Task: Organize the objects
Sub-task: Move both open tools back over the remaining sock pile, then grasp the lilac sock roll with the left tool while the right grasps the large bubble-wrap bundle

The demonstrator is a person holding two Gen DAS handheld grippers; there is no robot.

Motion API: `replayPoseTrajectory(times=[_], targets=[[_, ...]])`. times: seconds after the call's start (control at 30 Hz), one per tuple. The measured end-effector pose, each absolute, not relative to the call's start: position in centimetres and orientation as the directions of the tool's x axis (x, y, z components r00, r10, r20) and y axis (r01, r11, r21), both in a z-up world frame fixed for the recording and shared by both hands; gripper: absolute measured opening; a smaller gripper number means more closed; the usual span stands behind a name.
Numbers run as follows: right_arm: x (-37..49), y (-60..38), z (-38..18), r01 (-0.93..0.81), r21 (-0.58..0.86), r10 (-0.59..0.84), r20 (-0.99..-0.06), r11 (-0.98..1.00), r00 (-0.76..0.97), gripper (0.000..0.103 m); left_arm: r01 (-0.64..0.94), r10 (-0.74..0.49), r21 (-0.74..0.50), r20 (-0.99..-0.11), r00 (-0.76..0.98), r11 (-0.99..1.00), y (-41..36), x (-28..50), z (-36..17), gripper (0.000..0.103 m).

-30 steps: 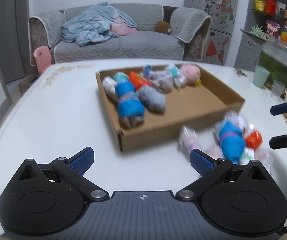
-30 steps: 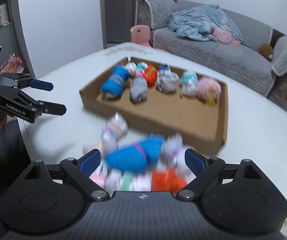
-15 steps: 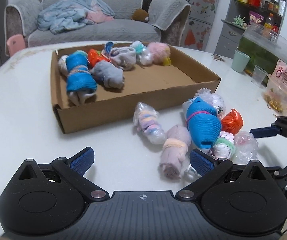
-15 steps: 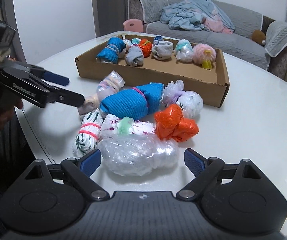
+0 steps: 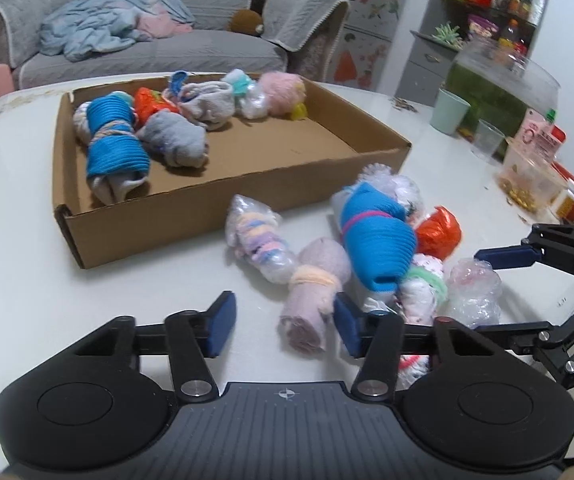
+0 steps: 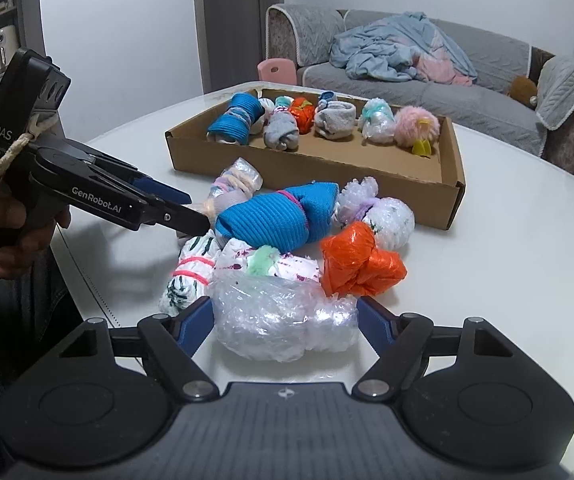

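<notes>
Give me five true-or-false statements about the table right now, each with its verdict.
1. The cardboard box holds several bundles. True.
2. The orange bundle lies inside the box. False: it lies on the table, outside.
3. The right gripper has its jaws apart around the bubble-wrap bundle. True.
4. The left gripper is shut. False: its jaws are apart.
5. A blue bundle lies outside the box. True.

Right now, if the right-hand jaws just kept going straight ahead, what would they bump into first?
Most likely the clear bubble-wrap bundle, which already lies between the open jaws of the right gripper. Behind it sit the white bundle and orange bundle.
</notes>
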State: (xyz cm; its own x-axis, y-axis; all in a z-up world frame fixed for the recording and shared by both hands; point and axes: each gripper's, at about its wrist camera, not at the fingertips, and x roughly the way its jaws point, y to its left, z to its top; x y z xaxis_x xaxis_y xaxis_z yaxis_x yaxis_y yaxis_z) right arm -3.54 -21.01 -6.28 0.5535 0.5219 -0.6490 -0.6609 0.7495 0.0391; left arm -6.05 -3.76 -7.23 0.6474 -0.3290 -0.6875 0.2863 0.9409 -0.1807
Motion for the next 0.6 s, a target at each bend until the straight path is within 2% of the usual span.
replayPoseTrajectory(times=[0.1,0.33,0.43,0.47,0.6], targets=[[-3.8,-21.1,-6.5,-0.657,0.024,0.510,-0.652,0.754,0.561,0.076,0.292,-0.334,-0.182,-0.685,0.648,0.939,-4.2,-5.9,-7.1,0.062],[-3.7,-21.4,-6.6,-0.641,0.021,0.498,-0.649,0.767,0.575,0.077,0.327,-0.354,-0.177,-0.691,0.630,0.928,-5.7,-5.7,-7.3,0.057],[-3.7,-21.5,-6.8,-0.641,0.023,0.497,-0.653,0.767,0.572,0.077,0.331,-0.355,-0.176,-0.694,0.626,0.927,-5.8,-5.6,-7.4,0.041],[-3.6,-21.5,-6.8,-0.641,0.024,0.496,-0.656,0.767,0.569,0.077,0.332,-0.359,-0.181,-0.697,0.621,0.926,-5.8,-5.6,-7.4,0.030],[-3.6,-21.8,-6.7,-0.641,0.038,0.507,-0.648,0.767,0.568,0.071,0.332,-0.364,-0.188,-0.697,0.618,0.924,-5.7,-6.1,-7.3,0.028]])
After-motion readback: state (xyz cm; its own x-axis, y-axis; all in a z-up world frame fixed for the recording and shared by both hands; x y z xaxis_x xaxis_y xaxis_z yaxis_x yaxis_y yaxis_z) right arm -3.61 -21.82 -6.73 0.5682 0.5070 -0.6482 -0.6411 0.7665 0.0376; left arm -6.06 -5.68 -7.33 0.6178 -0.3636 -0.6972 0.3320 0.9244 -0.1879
